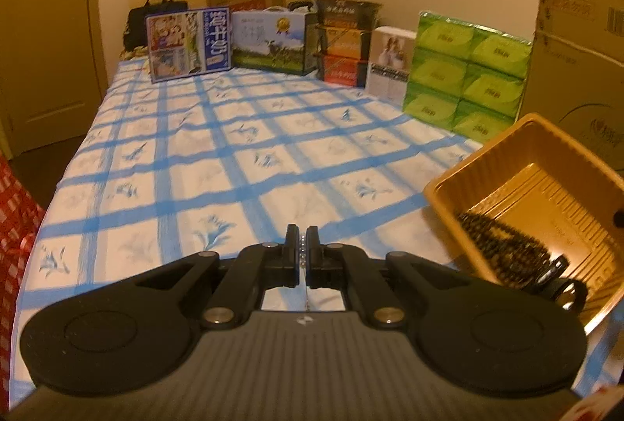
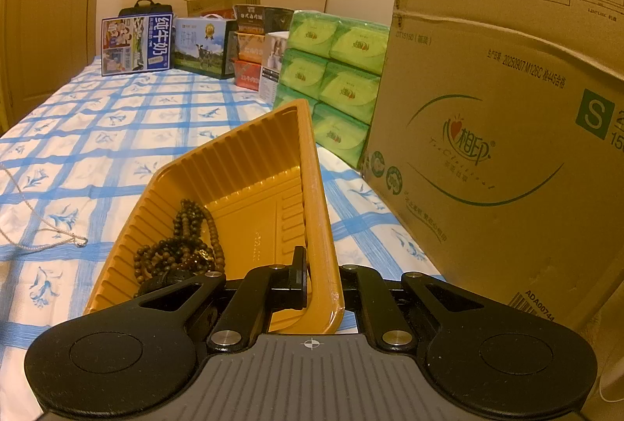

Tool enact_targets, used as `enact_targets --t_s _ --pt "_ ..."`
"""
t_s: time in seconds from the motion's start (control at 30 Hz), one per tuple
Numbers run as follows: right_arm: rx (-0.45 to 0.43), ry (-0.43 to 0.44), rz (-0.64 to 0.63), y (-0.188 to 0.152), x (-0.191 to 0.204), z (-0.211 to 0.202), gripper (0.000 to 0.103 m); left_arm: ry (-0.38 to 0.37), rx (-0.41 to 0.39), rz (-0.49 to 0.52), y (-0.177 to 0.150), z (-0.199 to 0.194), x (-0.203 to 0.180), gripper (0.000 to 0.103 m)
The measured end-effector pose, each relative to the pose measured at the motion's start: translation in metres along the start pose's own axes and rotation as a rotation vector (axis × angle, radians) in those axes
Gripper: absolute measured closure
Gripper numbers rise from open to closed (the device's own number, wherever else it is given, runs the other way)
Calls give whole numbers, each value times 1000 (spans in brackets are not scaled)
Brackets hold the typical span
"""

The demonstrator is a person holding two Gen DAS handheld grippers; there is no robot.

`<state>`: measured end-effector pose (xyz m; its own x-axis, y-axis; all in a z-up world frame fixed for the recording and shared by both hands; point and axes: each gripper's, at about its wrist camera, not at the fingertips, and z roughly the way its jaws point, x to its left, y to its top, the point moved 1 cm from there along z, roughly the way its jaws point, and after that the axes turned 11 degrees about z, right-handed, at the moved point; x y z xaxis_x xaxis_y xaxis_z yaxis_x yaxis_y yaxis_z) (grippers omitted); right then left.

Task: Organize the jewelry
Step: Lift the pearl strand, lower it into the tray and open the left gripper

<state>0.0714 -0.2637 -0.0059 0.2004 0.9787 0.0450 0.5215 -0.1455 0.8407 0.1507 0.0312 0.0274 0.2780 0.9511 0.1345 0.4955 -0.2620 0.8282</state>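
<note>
My left gripper (image 1: 301,249) is shut on a thin beaded chain (image 1: 302,259), which runs down between the pads, above the blue-checked bed sheet (image 1: 234,155). In the right wrist view the rest of that pale chain (image 2: 46,228) trails over the sheet at the left edge. An orange plastic tray (image 1: 483,155) sits tilted to the right. My right gripper (image 2: 318,280) is shut on the near right wall of the tray (image 2: 249,155); one finger (image 2: 298,276) shows inside it, while the wall hides the other. Dark brown bead strings (image 2: 183,249) lie heaped in the tray's low corner.
A large cardboard box (image 2: 487,109) stands close on the right. Stacked green tissue packs (image 2: 335,70) are beside it. Milk cartons and gift boxes (image 1: 241,38) line the bed's far end. A door (image 1: 43,31) is on the left, and a red bag (image 1: 15,218) is at the bed's left edge.
</note>
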Motion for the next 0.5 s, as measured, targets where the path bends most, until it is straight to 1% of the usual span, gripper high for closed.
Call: enact_targets --t_s 0.2,0.5 --pt "0 0 -1 0 0 0 97 -41 -43 15 27 -3 -13 101" --pt "0 -1 0 2 0 0 97 -132 -120 54 72 -11 -44 101"
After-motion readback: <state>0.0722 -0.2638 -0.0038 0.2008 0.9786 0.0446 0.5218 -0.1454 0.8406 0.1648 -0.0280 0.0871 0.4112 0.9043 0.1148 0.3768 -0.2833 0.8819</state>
